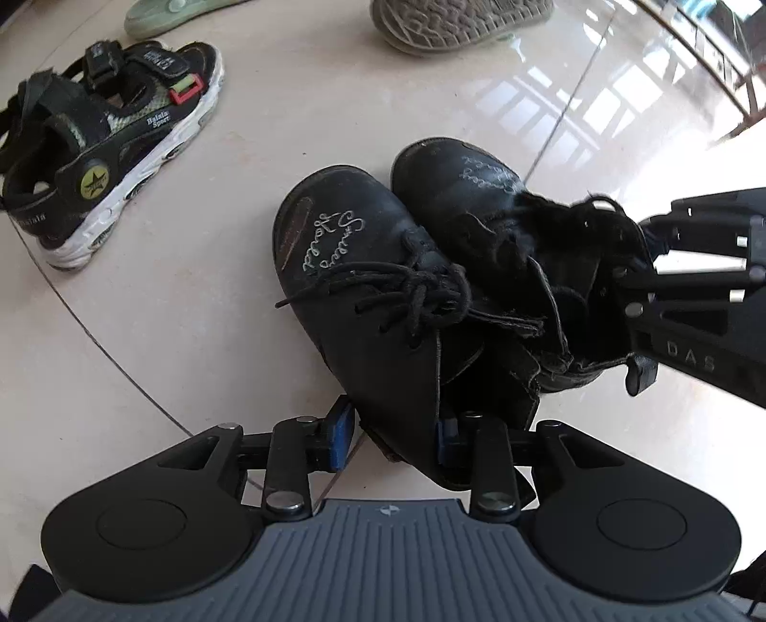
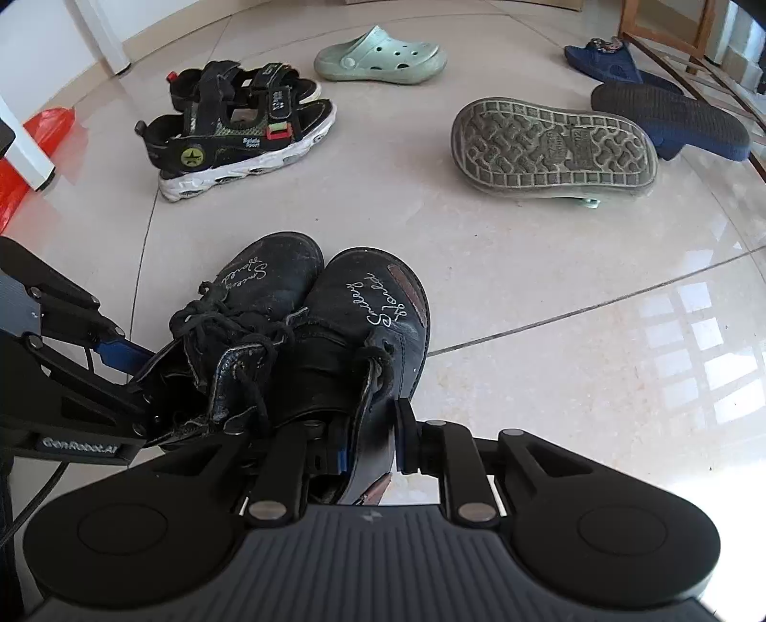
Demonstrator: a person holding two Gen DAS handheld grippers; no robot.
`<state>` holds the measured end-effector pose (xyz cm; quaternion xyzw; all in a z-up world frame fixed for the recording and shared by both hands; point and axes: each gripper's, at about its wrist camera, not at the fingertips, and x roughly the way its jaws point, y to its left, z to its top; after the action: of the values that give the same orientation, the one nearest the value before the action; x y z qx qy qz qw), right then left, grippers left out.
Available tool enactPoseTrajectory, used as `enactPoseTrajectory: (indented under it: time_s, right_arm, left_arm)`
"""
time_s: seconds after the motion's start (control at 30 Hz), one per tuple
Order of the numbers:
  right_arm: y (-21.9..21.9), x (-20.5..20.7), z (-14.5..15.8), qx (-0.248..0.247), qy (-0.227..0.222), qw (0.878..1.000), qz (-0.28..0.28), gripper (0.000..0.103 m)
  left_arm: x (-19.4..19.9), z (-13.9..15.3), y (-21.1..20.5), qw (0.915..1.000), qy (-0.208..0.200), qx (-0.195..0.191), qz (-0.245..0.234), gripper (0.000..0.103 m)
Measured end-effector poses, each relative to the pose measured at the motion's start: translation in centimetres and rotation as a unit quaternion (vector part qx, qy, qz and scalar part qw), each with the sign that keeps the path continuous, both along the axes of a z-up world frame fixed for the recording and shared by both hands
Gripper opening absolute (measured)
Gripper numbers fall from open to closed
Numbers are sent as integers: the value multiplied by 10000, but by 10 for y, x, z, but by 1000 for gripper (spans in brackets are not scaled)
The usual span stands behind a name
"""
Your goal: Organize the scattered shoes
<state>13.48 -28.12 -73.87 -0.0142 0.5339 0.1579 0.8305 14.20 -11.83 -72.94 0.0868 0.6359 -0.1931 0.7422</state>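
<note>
Both black boots stood side by side, toes toward upper frame. Left gripper [image 1: 392, 438] pinched the left boot [image 1: 364, 287] heel collar; right gripper [image 2: 371, 445] pinched the right boot [image 2: 368, 330] heel collar.

Left wrist view: pale green clog [image 1: 167, 16] cut off by the top edge, only its lower part visible. Grey-soled shoe [image 1: 459, 21] likewise cut at the top. Right tool [image 1: 636, 287] enters from the right edge; its fingertips are buried in the collar of the far black boot [image 1: 459, 191], so the jaw gap is unreadable. Heel of the near black boot [image 1: 383, 344] hidden behind the left tool [image 1: 392, 430].

Right wrist view: red bag [image 2: 28, 158] cut by the left edge. Blue slipper [image 2: 603, 60] small, its decoration too blurred to read. Sole lettering on the overturned shoe [image 2: 550, 143] illegible.
</note>
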Motion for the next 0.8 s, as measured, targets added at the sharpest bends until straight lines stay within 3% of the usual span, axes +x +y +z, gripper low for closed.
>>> enactPoseTrajectory:
  time_s: [0.1, 0.17, 0.27, 0.4, 0.6, 0.7, 0.73, 0.8]
  right_arm:
    - [-3, -1, -1, 188, 62, 9994, -272, 28]
    - [-5, -1, -2, 336, 130, 9980, -528, 32]
    - [-4, -2, -2, 356, 173, 9970, -658, 36]
    - [1, -3, -4, 131, 95, 9963, -846, 54]
    - [2, -2, -18, 275, 261, 9917, -1231, 54]
    - [3, -5, -23, 358, 260, 9899, -1348, 50]
    - [2, -5, -23, 389, 254, 9893, -1383, 50]
    - [4, -5, -23, 388, 211, 9887, -1430, 50]
  left_arm:
    - [2, 5, 1, 9998, -210, 5, 21, 43]
    - [4, 8, 2, 9994, -352, -14, -17, 59]
    - [4, 10, 1, 9987, -510, 8, -78, 67]
    - [6, 3, 0, 9984, -544, 180, 32, 67]
    - [7, -10, 0, 9983, -476, 219, 273, 66]
    - [10, -13, 4, 9984, -406, 13, 402, 57]
    - [11, -13, 7, 9983, -338, -124, 457, 50]
    - [11, -13, 9, 9977, -287, -196, 575, 48]
